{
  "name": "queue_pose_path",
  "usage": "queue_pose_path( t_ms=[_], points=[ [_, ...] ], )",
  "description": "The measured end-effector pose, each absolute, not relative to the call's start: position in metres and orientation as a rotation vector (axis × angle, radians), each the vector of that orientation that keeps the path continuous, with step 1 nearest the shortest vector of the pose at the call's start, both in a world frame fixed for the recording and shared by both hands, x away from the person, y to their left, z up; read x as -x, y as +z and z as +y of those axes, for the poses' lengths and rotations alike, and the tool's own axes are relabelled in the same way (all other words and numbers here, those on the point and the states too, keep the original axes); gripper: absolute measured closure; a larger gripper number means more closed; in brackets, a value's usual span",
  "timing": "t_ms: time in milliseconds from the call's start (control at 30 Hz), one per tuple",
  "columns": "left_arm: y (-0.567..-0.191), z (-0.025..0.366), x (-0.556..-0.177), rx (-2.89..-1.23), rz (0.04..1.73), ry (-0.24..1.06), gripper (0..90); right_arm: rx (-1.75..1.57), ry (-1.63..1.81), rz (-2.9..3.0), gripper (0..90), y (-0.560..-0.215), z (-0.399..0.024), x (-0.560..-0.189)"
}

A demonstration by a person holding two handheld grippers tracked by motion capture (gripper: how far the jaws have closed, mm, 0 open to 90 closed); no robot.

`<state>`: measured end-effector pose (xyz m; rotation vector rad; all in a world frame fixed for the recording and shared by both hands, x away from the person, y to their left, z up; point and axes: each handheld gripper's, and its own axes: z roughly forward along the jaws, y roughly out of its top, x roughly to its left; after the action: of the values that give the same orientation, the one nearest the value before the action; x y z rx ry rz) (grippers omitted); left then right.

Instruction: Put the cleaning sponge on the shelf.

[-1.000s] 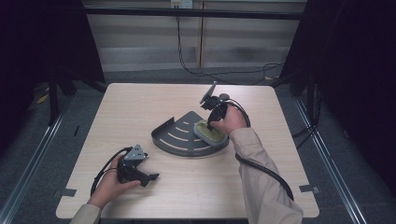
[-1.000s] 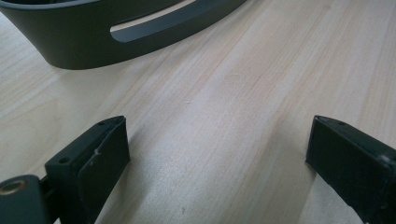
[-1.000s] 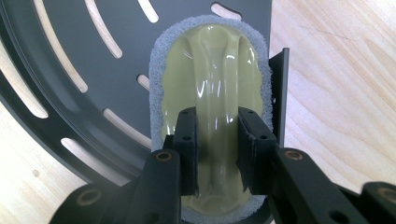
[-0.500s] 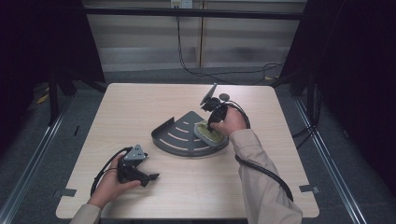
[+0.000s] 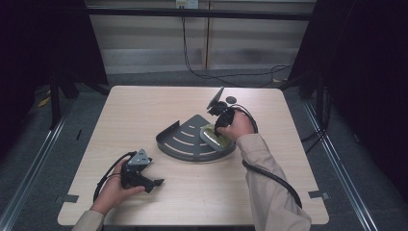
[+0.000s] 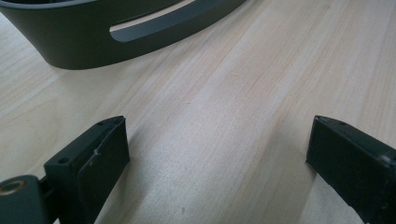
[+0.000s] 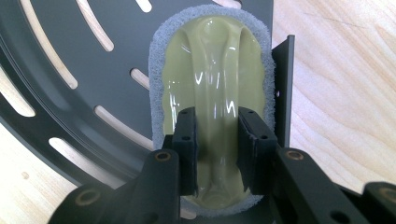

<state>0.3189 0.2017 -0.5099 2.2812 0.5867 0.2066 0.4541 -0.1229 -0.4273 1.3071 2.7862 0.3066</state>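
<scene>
Right hand-held gripper is clamped on the ridge handle of the scrub sponge, which sits flat in the right corner of the slotted corner tray, centre of the high view. Left hand-held gripper is idle at lower left, jaws wide apart over bare table, holding nothing. Looks like grasp or place stage. Next move, I'd guess: lift straight up to clear the tray wall.

Pale yellow-green glossy scrubber handle with grey foam rim, dark grey corner shelf with light slots at left of frame, black jaws at bottom, light wood-grain table at right
</scene>
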Motion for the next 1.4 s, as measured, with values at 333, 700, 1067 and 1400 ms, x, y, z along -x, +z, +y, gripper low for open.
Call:
queue_pose_path(
  t_ms=[333, 700, 1067, 1400],
  points=[
    [-0.51, 0.202, -0.319, -2.279, 0.586, 0.206, 5.2, -1.309, 0.294, 2.781, 69.6, -0.427, -0.123, -0.45],
    [-0.51, 0.202, -0.319, -2.283, 0.585, 0.205, 5.1, -1.302, 0.334, 2.756, 48.7, -0.424, -0.13, -0.449],
    [-0.51, 0.202, -0.319, -2.28, 0.583, 0.2, 5.1, -1.285, 0.375, 2.721, 31.4, -0.412, -0.133, -0.445],
    [-0.51, 0.202, -0.319, -2.277, 0.584, 0.205, 5.1, -1.273, 0.418, 2.722, 27.2, -0.407, -0.139, -0.439]
  ],
)
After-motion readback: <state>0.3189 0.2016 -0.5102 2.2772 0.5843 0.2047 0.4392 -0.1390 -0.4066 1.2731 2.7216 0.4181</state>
